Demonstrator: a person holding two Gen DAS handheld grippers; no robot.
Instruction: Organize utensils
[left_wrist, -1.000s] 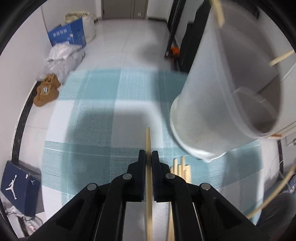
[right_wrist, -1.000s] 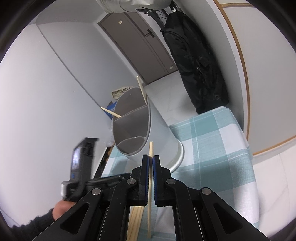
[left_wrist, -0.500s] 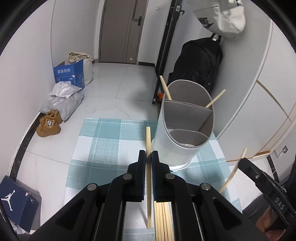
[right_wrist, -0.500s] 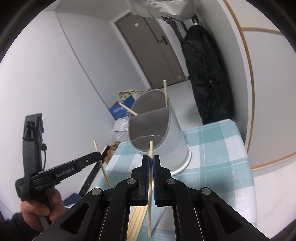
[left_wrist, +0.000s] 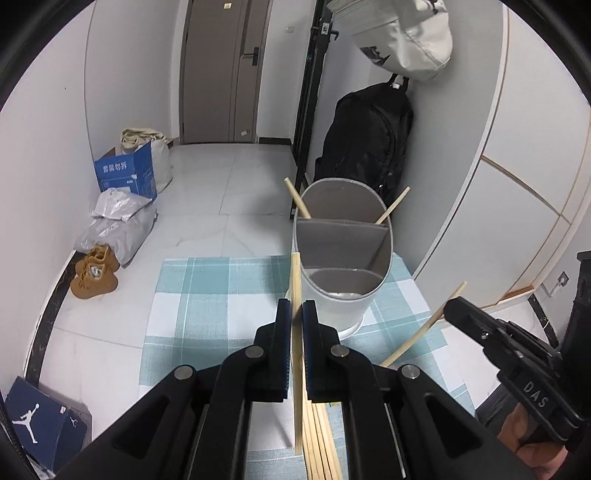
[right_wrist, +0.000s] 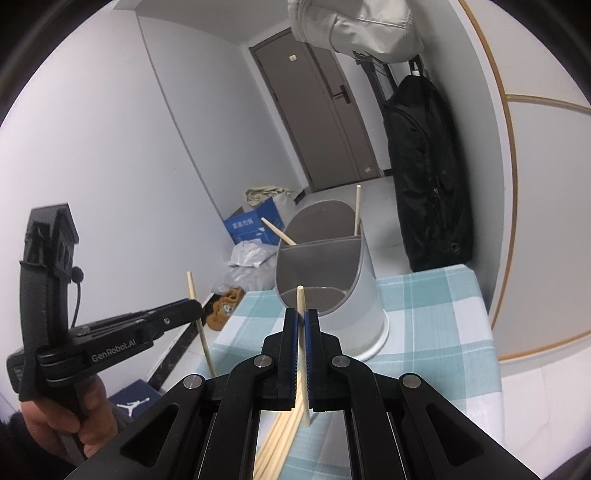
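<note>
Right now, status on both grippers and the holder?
Left gripper shut on a chopstick. Right gripper likewise. Holder upright, two chopsticks inside. Path clear.

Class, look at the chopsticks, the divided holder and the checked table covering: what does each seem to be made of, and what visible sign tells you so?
Chopsticks: probably bamboo or light wood; pale tan, matte, thin straight sticks.
Holder: likely plastic; smooth, uniform grey, thin moulded walls and divider, slight sheen on the white outside.
Table covering: apparently woven cloth; teal-and-white check with a fine thread texture, matte.
</note>
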